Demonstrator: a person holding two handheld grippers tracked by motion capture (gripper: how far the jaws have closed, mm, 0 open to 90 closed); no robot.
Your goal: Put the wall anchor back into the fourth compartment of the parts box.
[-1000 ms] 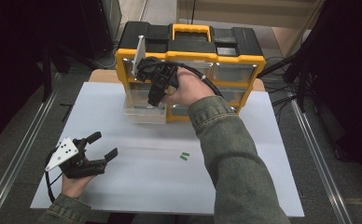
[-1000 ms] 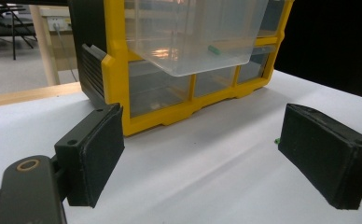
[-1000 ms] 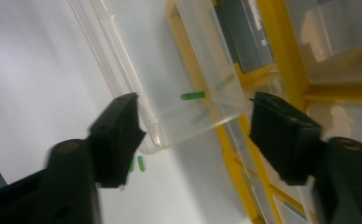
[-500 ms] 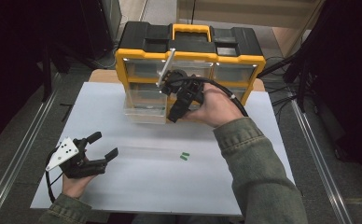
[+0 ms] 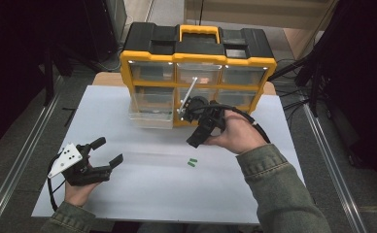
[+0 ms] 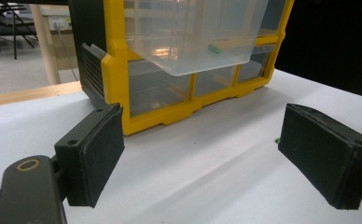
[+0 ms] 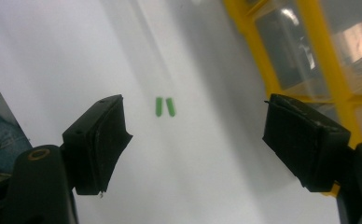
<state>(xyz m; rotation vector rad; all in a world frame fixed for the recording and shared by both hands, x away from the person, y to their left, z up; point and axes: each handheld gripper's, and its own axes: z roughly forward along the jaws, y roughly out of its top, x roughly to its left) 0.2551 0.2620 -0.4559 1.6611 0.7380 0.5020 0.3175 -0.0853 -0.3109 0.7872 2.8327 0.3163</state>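
Since a second ago our right gripper (image 5: 198,137) has swung away from the drawer (image 5: 151,112) of the yellow organizer (image 5: 196,63) and come down toward the two green pieces (image 5: 192,163) on the tabletop (image 5: 143,194). Our left gripper (image 5: 101,156) has stayed put near the tabletop's left edge.

We judge the pieces to be light, stiff bits of plastic, small and smooth, so they could skid or flip if we nip them off-centre. They lie side by side, nearly touching, so taking one alone means closing across its short width from above, clear of its neighbour. One more green piece (image 6: 213,48) already lies in the pulled-out drawer.

Our right jaws are spread wide and hold nothing, with the pieces in the gap ahead of them. Our left jaws are also wide apart and empty.
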